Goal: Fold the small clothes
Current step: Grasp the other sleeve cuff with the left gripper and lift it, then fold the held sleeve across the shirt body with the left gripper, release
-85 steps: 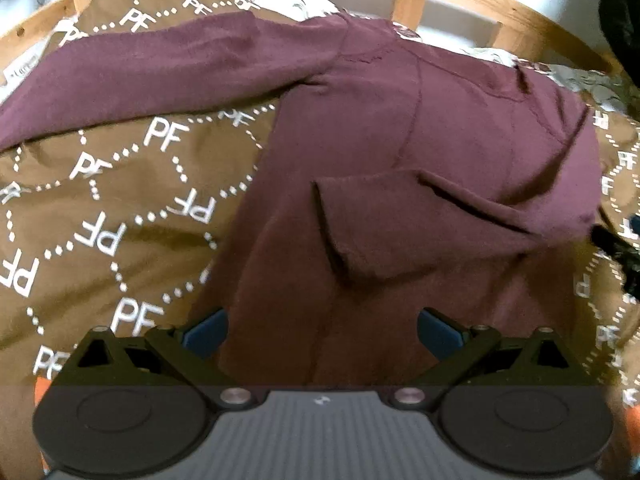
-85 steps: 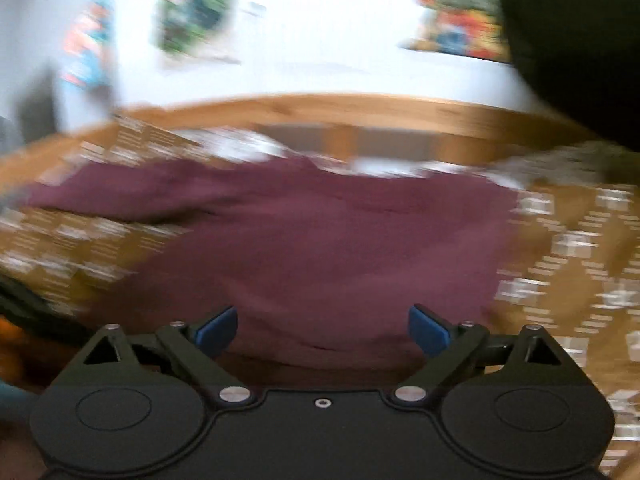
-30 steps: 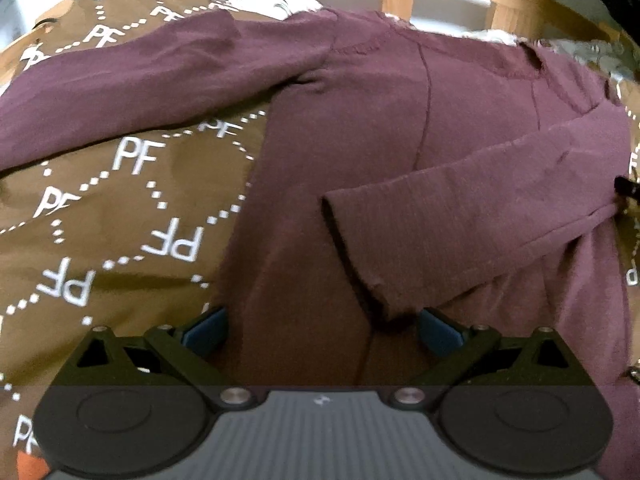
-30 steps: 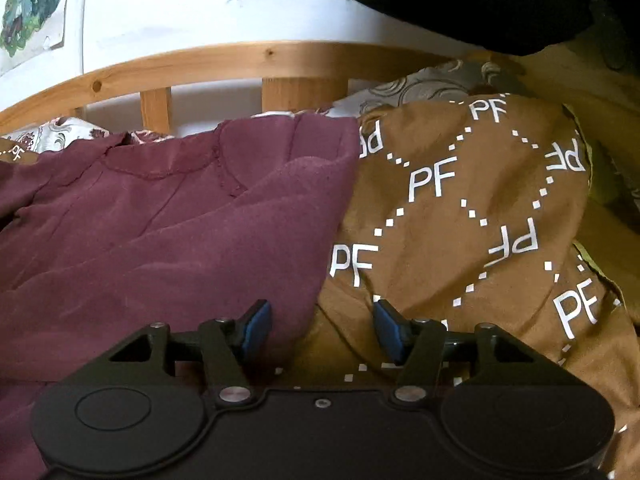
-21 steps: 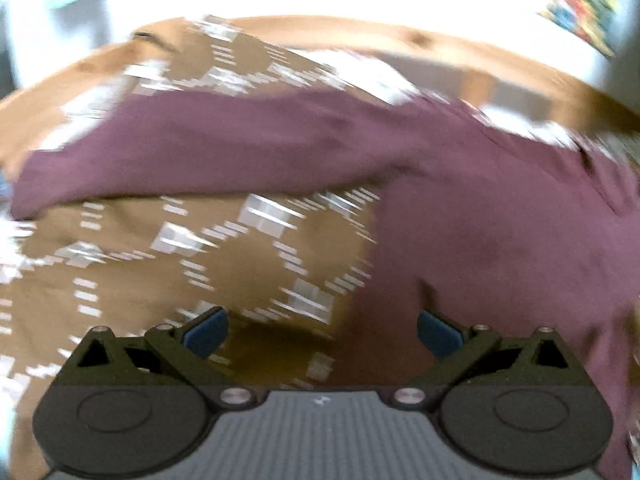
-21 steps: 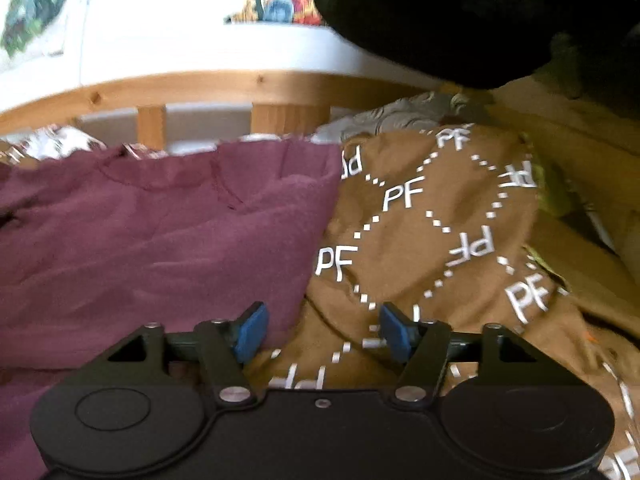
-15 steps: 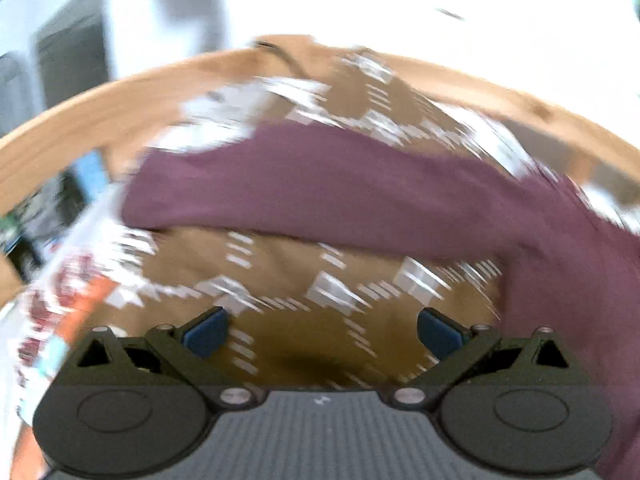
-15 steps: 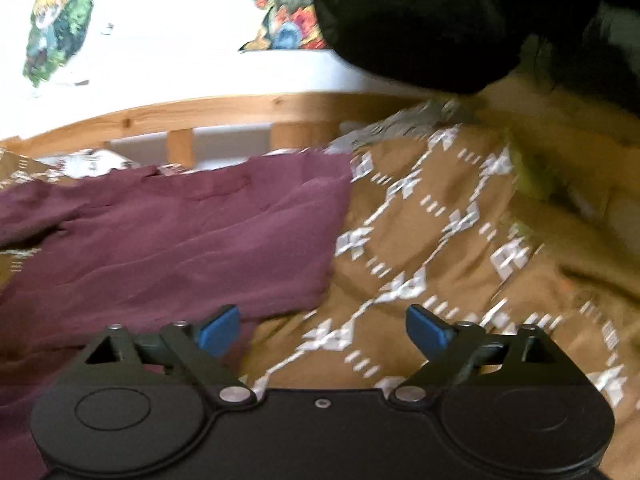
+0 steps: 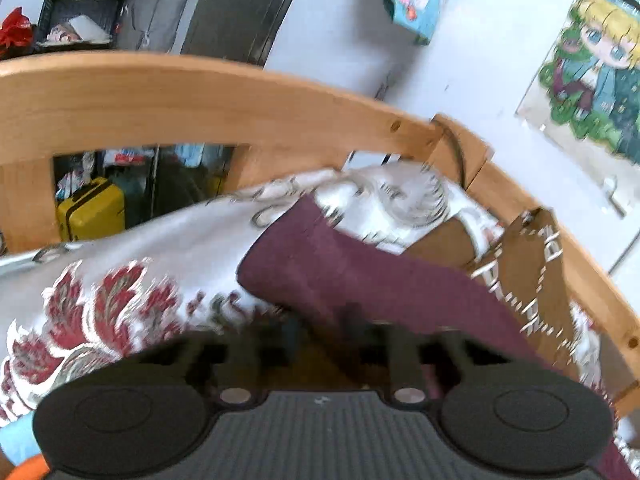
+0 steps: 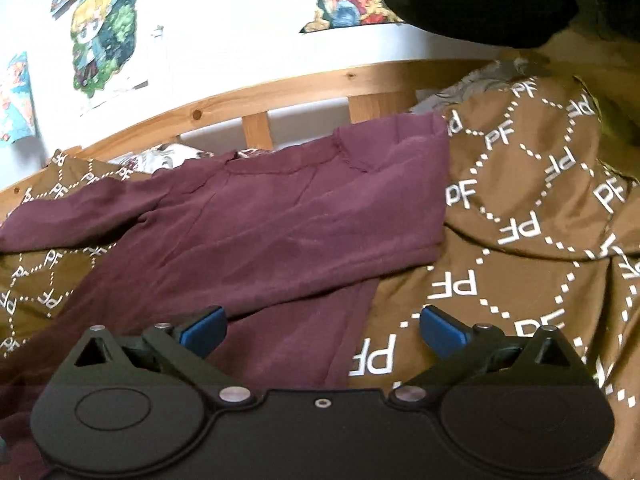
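In the right wrist view the sweater (image 10: 280,216) lies spread on the patterned bedspread (image 10: 520,240), which covers the bed in front of the wooden bed rail (image 10: 280,96). One sleeve is folded across the sweater's body; the other sleeve (image 10: 72,216) stretches out to the left over the bedspread. Posters (image 10: 100,44) hang on the wall behind the rail. The right gripper (image 10: 320,330) sits over the sweater's right edge, one of its fingers over the cloth, the other over the bedspread. In the left wrist view the sleeve's end lies on a flowered sheet (image 9: 120,280), before the rail, with a suitcase (image 9: 90,214) beyond it.
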### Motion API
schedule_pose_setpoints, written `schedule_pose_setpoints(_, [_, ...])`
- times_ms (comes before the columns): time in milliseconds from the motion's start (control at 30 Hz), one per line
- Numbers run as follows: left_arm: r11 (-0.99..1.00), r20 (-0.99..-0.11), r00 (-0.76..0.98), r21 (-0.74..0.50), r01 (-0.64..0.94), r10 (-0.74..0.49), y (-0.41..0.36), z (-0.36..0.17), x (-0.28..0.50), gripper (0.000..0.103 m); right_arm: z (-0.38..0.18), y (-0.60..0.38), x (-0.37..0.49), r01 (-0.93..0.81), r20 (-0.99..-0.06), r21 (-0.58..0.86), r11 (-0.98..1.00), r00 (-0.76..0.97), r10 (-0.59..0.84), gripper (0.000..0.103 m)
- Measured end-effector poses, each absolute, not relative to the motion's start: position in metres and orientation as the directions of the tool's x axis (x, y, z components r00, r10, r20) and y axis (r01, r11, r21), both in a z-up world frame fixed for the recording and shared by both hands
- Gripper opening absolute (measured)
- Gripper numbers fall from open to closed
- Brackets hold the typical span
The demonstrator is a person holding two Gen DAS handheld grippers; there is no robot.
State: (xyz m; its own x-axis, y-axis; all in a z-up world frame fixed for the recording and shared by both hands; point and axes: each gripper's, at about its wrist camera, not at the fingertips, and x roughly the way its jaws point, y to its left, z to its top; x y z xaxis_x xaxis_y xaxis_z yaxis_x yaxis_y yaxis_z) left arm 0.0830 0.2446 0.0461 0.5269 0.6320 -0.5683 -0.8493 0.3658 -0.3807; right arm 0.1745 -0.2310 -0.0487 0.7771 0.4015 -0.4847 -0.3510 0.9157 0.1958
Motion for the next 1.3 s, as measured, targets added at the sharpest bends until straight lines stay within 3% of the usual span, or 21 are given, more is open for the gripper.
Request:
schedule_pose_setpoints(167, [0.452,-0.422,0.567,-0.346,-0.822,0.707,0.217,0.066,0.084,0.004,-0.049,-0.238,0.177,-0.316,-0.482,0.213,0.924,0.789,0.381,0.102])
schedule_pose_setpoints(267, [0.57,-0.311,0.653,-0.323,-0.756,0.69,0.195,0.085,0.09,0.004,-0.048,-0.239,0.176,-0.316,-0.475,0.215,0.924,0.793,0.381,0.102])
schedule_pose_setpoints(433, [0.773,-0.177,0.815,-0.258,-0.58,0.552,0.149,0.122,0.109,0.004,-0.046,-0.239,0.175,-0.325,-0.465,0.219,0.92,0.794,0.392,0.102])
schedule_pose_setpoints(600, [0.943,-0.105,0.949,-0.128,-0.308,0.296,0.089,0.141,0.134,0.004,-0.045,-0.24,0.176,-0.315,-0.466,0.23,0.921,0.795,0.388,0.102])
schedule_pose_setpoints(767, [0.997,-0.147,0.989,-0.063,-0.039,0.029,0.037,0.129,0.148,0.004,-0.044,-0.244,0.177,-0.304,-0.463,0.24,0.922,0.799,0.384,0.102])
schedule_pose_setpoints(933, [0.985,-0.266,0.948,-0.059,0.162,-0.172,-0.008,0.095,0.166,0.004,-0.045,-0.249,0.178,-0.297,-0.455,0.247,0.922,0.805,0.381,0.102])
schedule_pose_setpoints(1100, [0.965,-0.389,0.883,-0.079,0.252,-0.263,-0.04,0.056,0.174,0.004,-0.044,-0.257,0.18,-0.275,-0.447,0.259,0.926,0.816,0.367,0.102])
schedule_pose_setpoints(1300, [0.956,-0.461,0.839,-0.087,0.28,-0.288,-0.06,0.031,0.186,0.004,-0.044,-0.268,0.184,-0.244,-0.437,0.271,0.931,0.831,0.345,0.102])
